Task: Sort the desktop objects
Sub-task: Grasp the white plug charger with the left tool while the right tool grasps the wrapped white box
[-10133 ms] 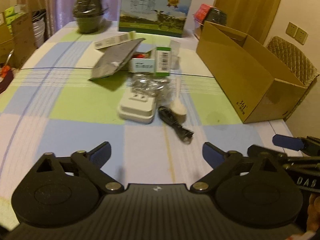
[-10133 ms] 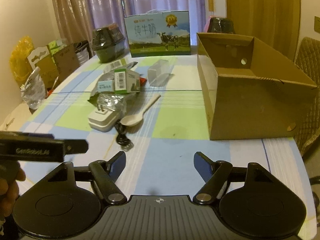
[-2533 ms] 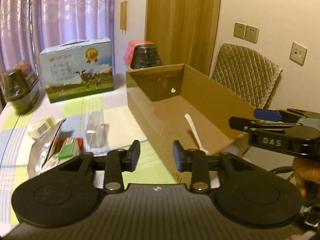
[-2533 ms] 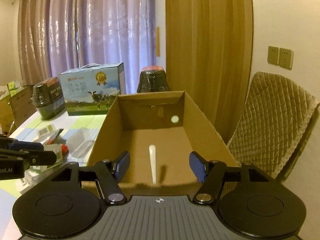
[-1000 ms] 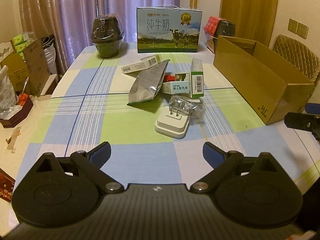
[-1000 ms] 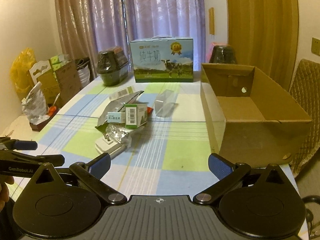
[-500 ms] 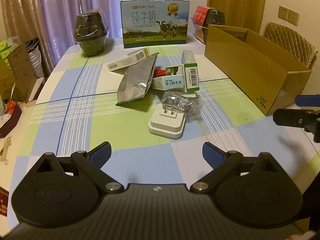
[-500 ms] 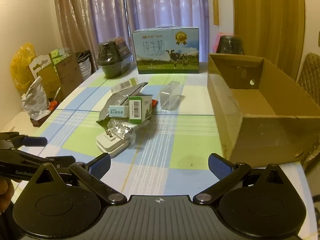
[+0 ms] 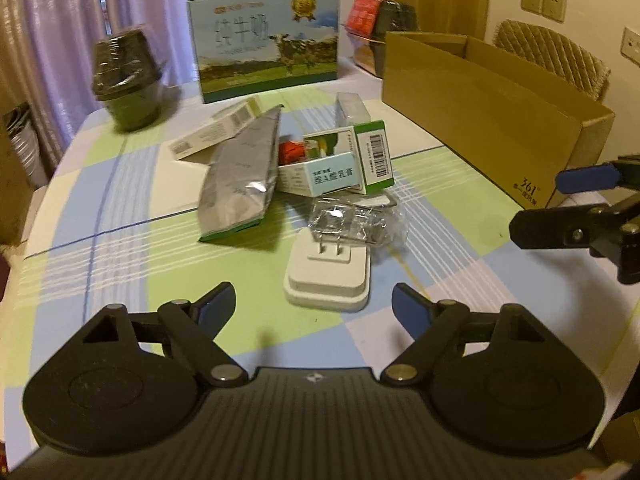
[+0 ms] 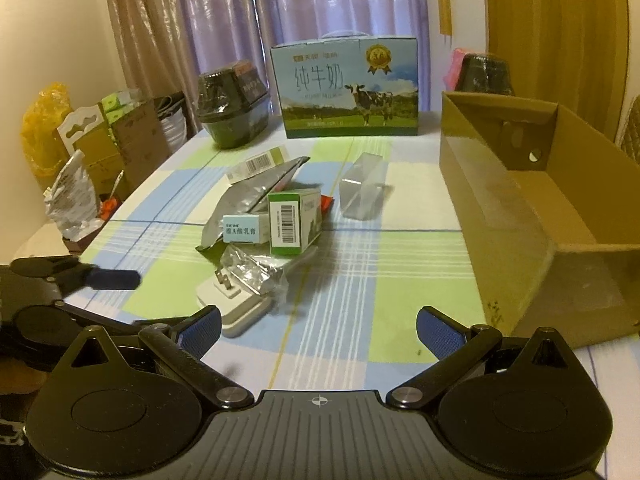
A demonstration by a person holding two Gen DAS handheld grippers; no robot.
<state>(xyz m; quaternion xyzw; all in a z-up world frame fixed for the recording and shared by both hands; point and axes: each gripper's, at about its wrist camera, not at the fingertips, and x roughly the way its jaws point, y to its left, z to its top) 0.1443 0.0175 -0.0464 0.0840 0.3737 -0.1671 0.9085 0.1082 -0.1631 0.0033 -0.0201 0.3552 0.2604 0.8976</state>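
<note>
— Checked cloth, blue, green and white, covers the table [image 9: 120, 216]. How much room is there along the near edge?

— Plenty. The left gripper [image 9: 313, 307] hangs over the near edge with its jaws spread wide and nothing between them; bare cloth lies to its left as far as the left edge. The right gripper [image 10: 319, 326] is just as wide apart and empty, with a bare strip between the clutter and the cardboard box [image 10: 560, 216].

— Where does that box sit?

— Along the right edge, open-topped, plain brown, with a round hole in its far wall.

— Count the loose things for me.

— All lie around the table's middle. One white wall plug [image 9: 327, 276], rounded, two metal prongs up, nearest the left gripper. One crumpled clear wrapper [image 9: 354, 218] touching its far side. Three small cartons: a green-and-white one with a barcode [image 9: 374, 156], a white-and-blue one [image 9: 320, 174] leaning against it, and a pale one [image 9: 214, 132] farther back. One flat silver foil pouch [image 9: 244, 178] lying partly over the pale carton. One clear plastic case [image 10: 364, 186] nearer the box. Something red [image 9: 291, 150] shows among the cartons; I can't tell what.

— And the far edge?

— One milk carton case [image 10: 348, 88] with a cow and a handle, upright, plus two dark shrink-wrapped tubs, one [image 10: 232, 104] to its left and one [image 10: 484, 70] behind the box.
</note>
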